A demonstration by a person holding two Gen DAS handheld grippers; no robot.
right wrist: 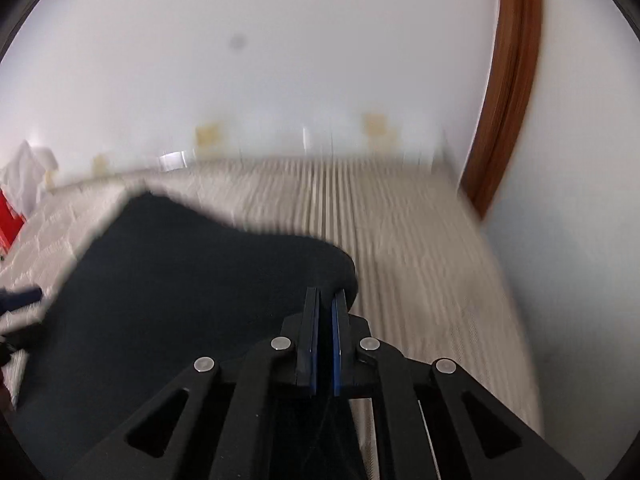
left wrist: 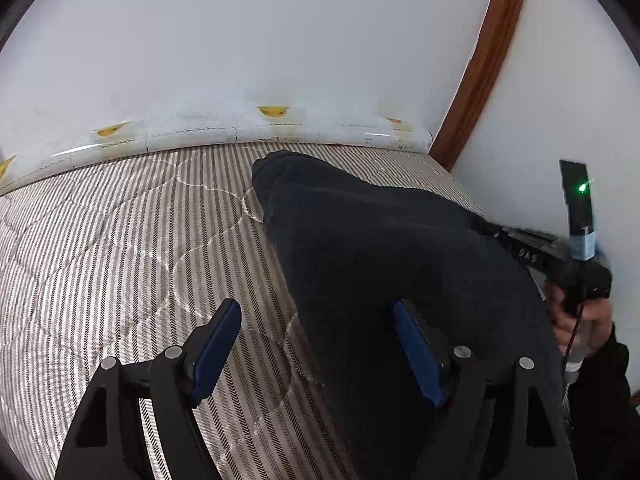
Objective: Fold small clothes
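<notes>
A dark navy garment (left wrist: 380,248) lies on the striped mattress (left wrist: 120,240), its right side lifted. My left gripper (left wrist: 316,316) stands open low over the garment's left edge. Its right finger (left wrist: 412,344) is over the cloth and its left finger (left wrist: 218,340) is over bare mattress. In the right wrist view, which is blurred, my right gripper (right wrist: 327,298) is shut on the right edge of the garment (right wrist: 180,280), with dark cloth pinched between the blue pads. The left wrist view shows the right gripper (left wrist: 516,240) reaching into the cloth from the right, tips hidden.
White walls close off the back and right, with a brown wooden frame (left wrist: 484,64) in the corner. The mattress's far edge (left wrist: 272,128) is plastic-wrapped with yellow prints. A person's hand (left wrist: 580,320) holds the right tool. White cloth (right wrist: 28,172) and a red object (right wrist: 10,216) lie far left.
</notes>
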